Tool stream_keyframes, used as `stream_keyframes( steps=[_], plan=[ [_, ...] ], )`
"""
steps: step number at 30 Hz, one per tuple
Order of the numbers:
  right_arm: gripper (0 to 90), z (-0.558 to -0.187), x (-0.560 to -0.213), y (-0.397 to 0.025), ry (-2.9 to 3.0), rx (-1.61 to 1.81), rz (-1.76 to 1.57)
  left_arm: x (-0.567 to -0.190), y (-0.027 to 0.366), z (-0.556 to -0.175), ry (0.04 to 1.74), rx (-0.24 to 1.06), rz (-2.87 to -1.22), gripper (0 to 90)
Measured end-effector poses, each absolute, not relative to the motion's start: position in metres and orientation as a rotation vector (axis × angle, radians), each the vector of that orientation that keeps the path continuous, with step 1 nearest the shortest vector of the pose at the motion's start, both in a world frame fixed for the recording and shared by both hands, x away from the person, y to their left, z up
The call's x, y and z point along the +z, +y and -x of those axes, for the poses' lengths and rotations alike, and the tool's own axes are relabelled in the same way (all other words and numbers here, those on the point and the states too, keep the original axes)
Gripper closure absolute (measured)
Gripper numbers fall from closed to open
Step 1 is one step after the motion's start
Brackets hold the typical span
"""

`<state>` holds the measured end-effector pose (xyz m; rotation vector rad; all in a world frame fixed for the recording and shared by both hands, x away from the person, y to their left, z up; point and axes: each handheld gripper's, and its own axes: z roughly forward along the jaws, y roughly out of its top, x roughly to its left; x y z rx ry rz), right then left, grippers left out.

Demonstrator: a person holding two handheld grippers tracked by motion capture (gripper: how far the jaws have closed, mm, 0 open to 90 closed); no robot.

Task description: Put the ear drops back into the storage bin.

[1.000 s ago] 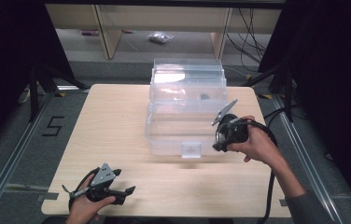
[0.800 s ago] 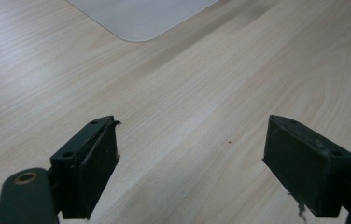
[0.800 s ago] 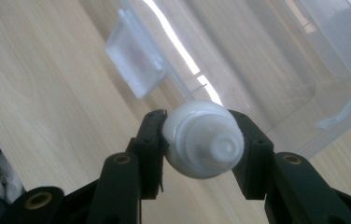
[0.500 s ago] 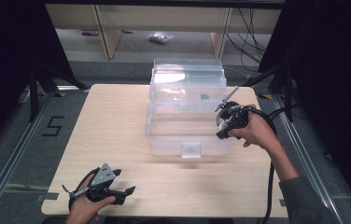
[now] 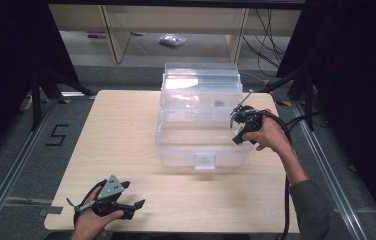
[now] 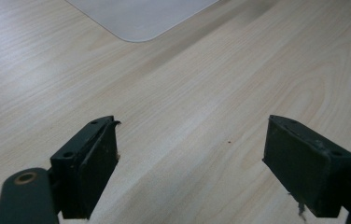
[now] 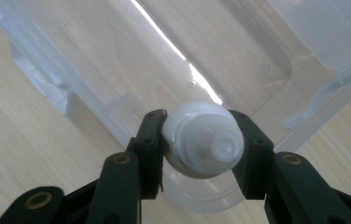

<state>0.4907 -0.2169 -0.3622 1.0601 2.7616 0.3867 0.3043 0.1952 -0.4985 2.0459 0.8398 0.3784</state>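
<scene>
A clear plastic box (image 5: 176, 150) stands at the middle of the table, its lid (image 5: 201, 82) raised at the back. My right gripper (image 5: 238, 136) hovers over the box's right side, shut on a small white rounded bottle (image 7: 204, 140) that I see end-on, cap towards the camera. Below my right gripper (image 7: 203, 135) lies the box's transparent floor and rim (image 7: 61, 88). My left gripper (image 5: 135, 207) rests near the table's front left corner. In its own view the left gripper (image 6: 190, 154) is open, with bare wood between the fingers.
The light wooden table (image 5: 116, 130) has bare room left of the box. A small dark item (image 5: 219, 103) shows inside the box near the back. A pale rounded corner (image 6: 141, 14) lies ahead of the left gripper. Shelving and cables stand beyond the far edge.
My right gripper has moved away from the box's front right corner, farther over its right side, with the white bottle still in it. The left gripper has stayed put.
</scene>
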Motion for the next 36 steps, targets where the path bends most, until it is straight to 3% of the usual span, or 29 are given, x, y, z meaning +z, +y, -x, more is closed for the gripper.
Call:
stream_keyframes(
  steps=[36],
  plan=[
    [60.0,-0.521,-0.419,-0.206,2.804,0.25,-1.14,-0.499,0.195,-0.304,0.838,0.374,-2.047,17.0]
  ],
)
